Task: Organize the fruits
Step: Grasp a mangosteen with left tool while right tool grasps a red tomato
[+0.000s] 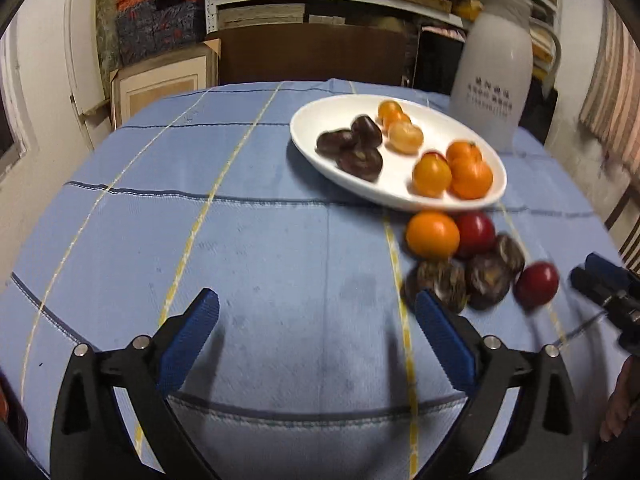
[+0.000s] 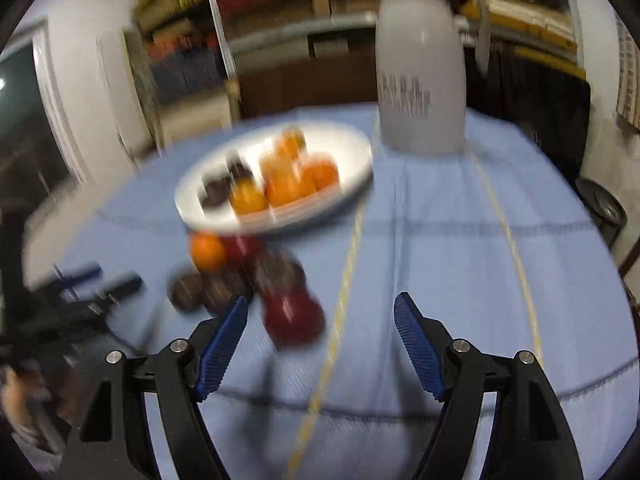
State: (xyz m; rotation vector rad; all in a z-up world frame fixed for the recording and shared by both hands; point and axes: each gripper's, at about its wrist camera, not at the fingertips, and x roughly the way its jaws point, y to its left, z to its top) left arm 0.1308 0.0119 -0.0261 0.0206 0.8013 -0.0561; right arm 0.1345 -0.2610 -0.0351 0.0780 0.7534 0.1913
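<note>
A white oval plate holds three dark brown fruits and several orange ones. On the cloth in front of the plate lies a loose cluster: an orange fruit, two red fruits and three dark brown ones. My left gripper is open over bare cloth, its right finger beside the nearest brown fruit. In the blurred right wrist view my right gripper is open. A red fruit lies between its fingers, nearer the left one, with no pad pressing on it.
A tall white jug stands behind the plate at the back right of the blue striped tablecloth. Shelves with boxes and boards fill the wall behind. A hand shows at the right edge.
</note>
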